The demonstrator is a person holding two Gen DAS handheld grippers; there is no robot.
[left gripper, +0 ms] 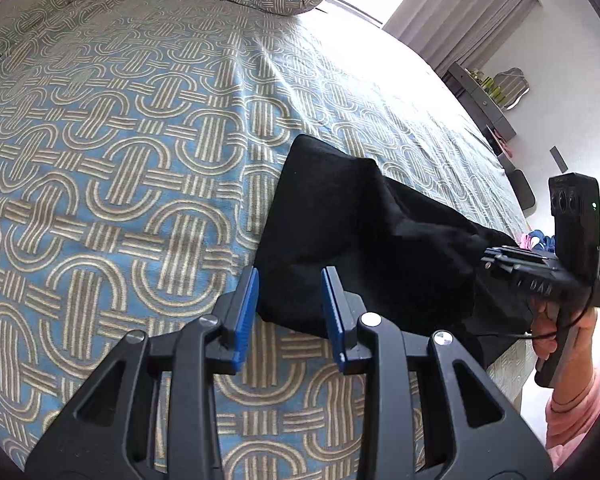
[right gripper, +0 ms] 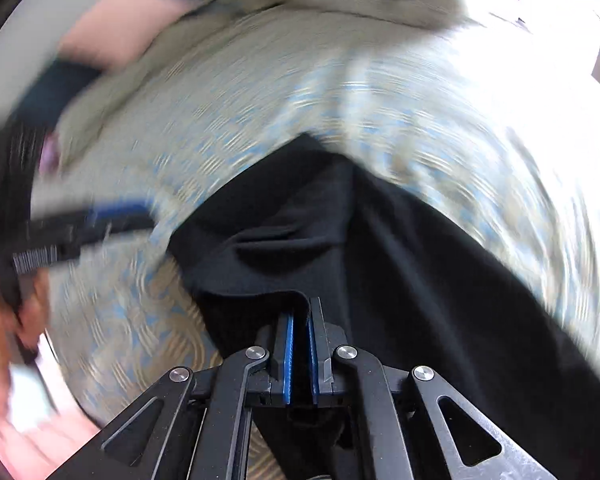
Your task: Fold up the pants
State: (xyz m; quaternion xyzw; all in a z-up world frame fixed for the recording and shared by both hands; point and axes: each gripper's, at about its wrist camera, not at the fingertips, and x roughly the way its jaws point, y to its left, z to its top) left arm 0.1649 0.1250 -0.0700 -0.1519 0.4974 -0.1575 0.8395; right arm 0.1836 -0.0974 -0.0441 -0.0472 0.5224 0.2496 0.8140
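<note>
My right hand-held gripper (right gripper: pixel 301 320) pinches a fold of the black pants (left gripper: pixel 352 236) near the bed's (left gripper: pixel 119 152) edge; my left hand-held gripper (left gripper: pixel 289 284) hovers spread beside them. The right wrist view is blurred.

The left gripper (left gripper: pixel 289 312) is matte black with 2 blue ribbed pads (left gripper: pixel 247 312) on its fingers. Its linkage arms carry triangular cut-outs, and 4 round silver screws (left gripper: pixel 371 319) cap the pivots.

The right gripper (right gripper: pixel 301 344) has the same black build, blue pads (right gripper: pixel 288 360) and 4 silver screws (right gripper: pixel 257 352). In the left wrist view its body sits at 3 o'clock: a black block (left gripper: pixel 576 224) with 2 round lenses and a green light, faint lettering on the bar below, and a thin black cable (left gripper: pixel 540 334) looping by the grip.

The right hand (left gripper: pixel 556 336) emerges from a pink sleeve (left gripper: pixel 576 416).
</note>
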